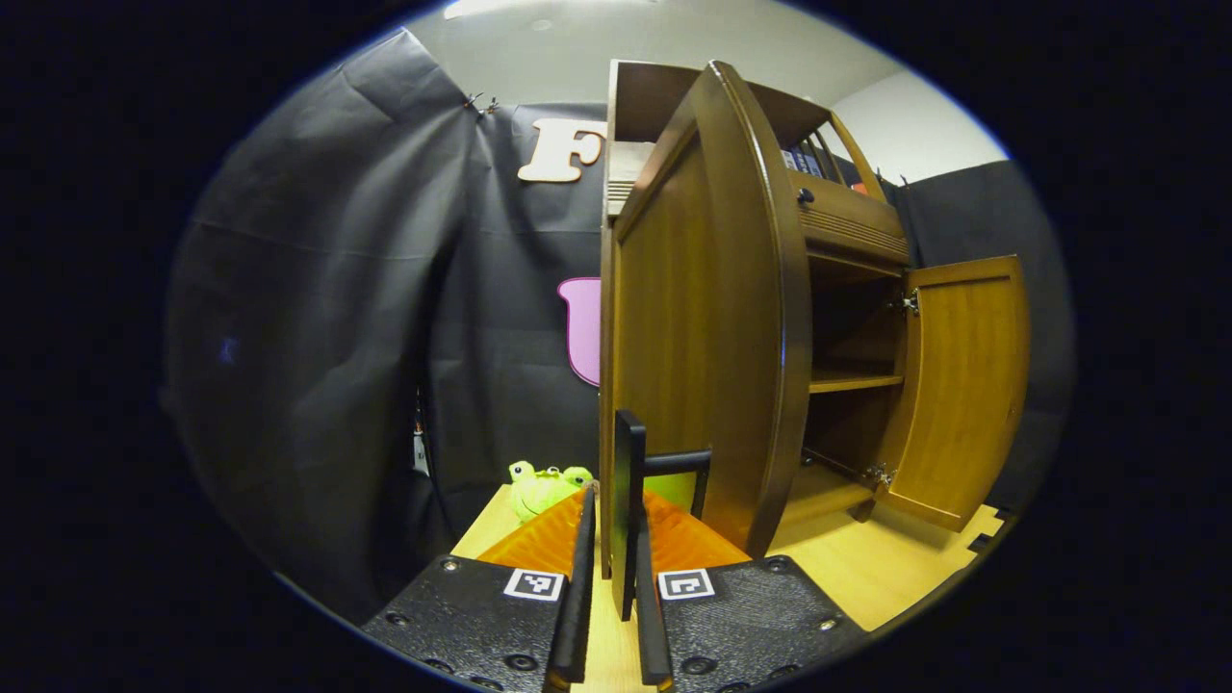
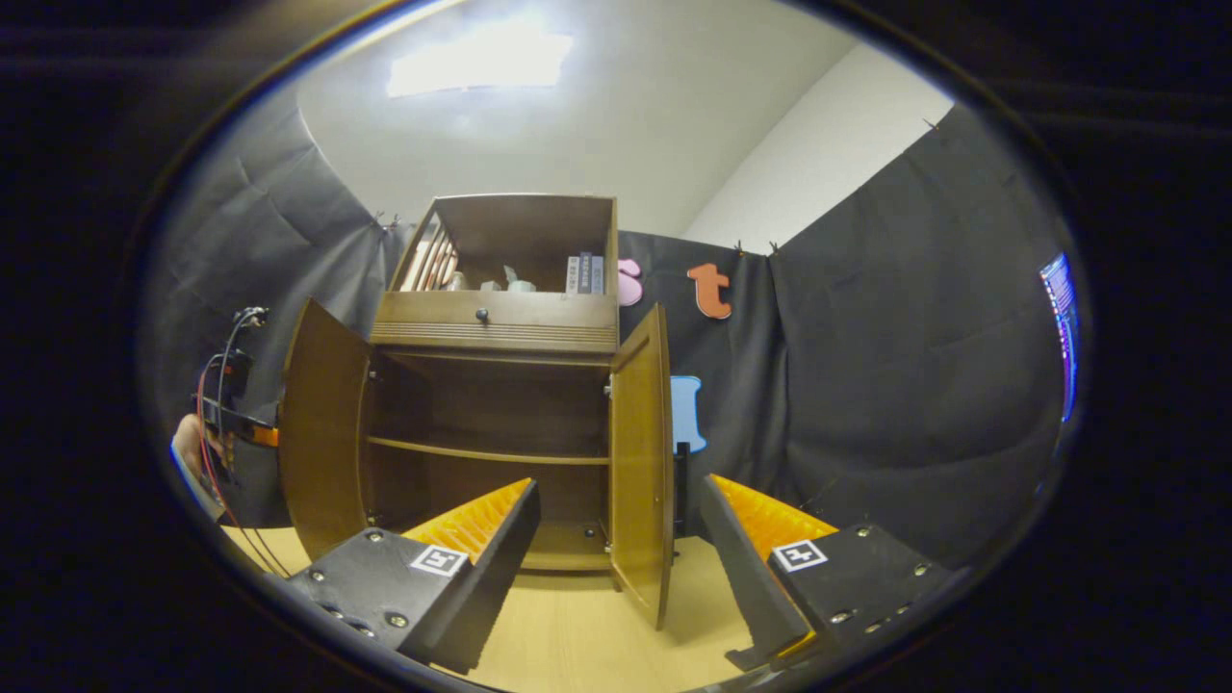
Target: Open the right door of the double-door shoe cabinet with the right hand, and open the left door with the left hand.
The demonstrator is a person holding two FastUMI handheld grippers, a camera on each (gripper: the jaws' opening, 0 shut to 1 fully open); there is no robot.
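Both upright cabinet doors stand swung outward. Left claw (image 1: 616,568) pinches the left door's handle (image 1: 628,500); right claw (image 2: 616,558) gapes wide around the right door (image 2: 643,452).

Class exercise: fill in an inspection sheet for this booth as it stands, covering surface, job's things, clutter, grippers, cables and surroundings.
Surface: light wooden table.
Job's things: cabinet with left door and right door both swung open; shelves look bare.
Clutter: green frog toy beside the cabinet; books on top shelf.
Grippers: left gripper shut on the left door's handle; right gripper open, holding nothing.
Cables: red and black wires by the left gripper.
Surroundings: black cloth wall, white ceiling.
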